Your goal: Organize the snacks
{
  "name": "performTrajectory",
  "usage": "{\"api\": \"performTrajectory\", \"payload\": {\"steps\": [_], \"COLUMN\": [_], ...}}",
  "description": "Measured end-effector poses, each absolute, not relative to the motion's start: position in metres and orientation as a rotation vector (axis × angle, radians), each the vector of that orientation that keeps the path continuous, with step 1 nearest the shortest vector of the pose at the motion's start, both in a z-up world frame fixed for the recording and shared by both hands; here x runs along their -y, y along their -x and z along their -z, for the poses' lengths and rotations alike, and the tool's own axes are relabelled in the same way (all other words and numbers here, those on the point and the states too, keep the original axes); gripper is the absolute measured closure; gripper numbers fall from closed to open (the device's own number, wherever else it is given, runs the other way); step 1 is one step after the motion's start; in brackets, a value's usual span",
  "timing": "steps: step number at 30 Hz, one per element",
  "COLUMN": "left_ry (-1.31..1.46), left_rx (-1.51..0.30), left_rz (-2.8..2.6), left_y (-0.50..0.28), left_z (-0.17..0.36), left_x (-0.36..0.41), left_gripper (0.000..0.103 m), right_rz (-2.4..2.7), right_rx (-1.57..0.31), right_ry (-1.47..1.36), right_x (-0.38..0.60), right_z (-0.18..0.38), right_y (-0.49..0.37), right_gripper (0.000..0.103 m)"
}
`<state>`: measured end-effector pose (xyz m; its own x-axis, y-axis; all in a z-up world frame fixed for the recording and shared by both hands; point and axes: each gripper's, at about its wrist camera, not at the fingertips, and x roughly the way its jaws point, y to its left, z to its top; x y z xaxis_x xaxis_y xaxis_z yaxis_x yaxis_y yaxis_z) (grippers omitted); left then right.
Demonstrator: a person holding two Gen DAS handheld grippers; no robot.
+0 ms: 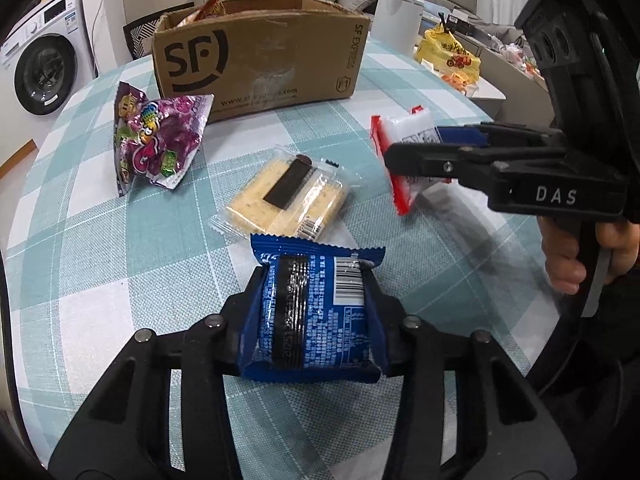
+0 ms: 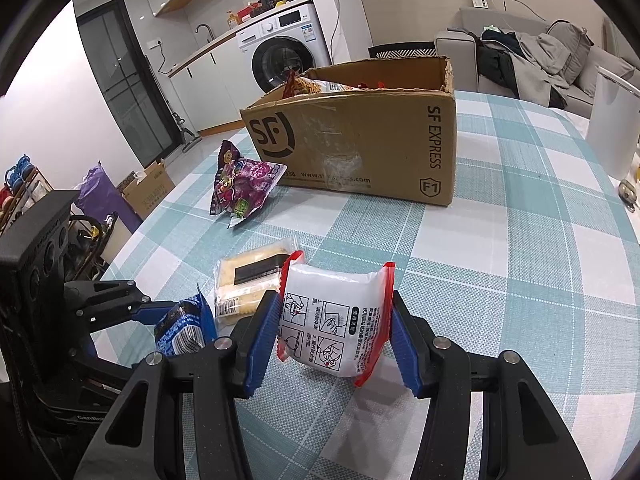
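My left gripper (image 1: 314, 312) is shut on a blue snack packet (image 1: 316, 316), held just above the checked tablecloth; it also shows in the right wrist view (image 2: 182, 326). My right gripper (image 2: 334, 324) is shut on a white packet with red edges (image 2: 334, 320), seen from the side in the left wrist view (image 1: 408, 152). A clear cracker packet (image 1: 286, 196) and a purple candy bag (image 1: 160, 140) lie on the table. An open SF Express cardboard box (image 1: 260, 56) with several snacks inside stands behind them.
The round table (image 2: 520, 260) has a teal and white checked cloth. A white cylindrical container (image 1: 396, 20) stands right of the box. A yellow bag (image 1: 448, 54) lies on a side surface. A washing machine (image 2: 280, 52) and a sofa (image 2: 540, 56) stand beyond.
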<state>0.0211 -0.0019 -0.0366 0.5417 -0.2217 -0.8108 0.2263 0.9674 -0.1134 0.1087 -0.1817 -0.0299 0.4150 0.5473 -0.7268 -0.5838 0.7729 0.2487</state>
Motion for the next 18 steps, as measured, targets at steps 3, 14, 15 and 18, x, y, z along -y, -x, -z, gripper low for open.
{"api": "performTrajectory", "payload": {"steps": [3,14,15,18], "left_ry": [0.015,0.104,0.110,0.122], "left_rx": [-0.937,-0.851,-0.843,-0.829], "left_rz": [0.256,0.200,0.197,0.188], "left_y": [-0.020,-0.022,-0.024,-0.030], "left_z": [0.031,0.014,0.013,0.010], "left_x": [-0.002,-0.016,-0.017,-0.018], "left_gripper": [0.061,0.061,0.061,0.061], "right_rz": [-0.712,-0.707,-0.709,-0.709], "right_rx": [-0.893,-0.866,-0.863,-0.850], "right_ry": [0.041,0.031,0.028,0.025], "right_x": [0.182,0.185,0.185,0.186], "right_z": [0.029,0.022,0.021,0.018], "right_y": [-0.109,-0.106,-0.106,-0.105], "right_gripper": [0.050,0.050,0.050,0.050]}}
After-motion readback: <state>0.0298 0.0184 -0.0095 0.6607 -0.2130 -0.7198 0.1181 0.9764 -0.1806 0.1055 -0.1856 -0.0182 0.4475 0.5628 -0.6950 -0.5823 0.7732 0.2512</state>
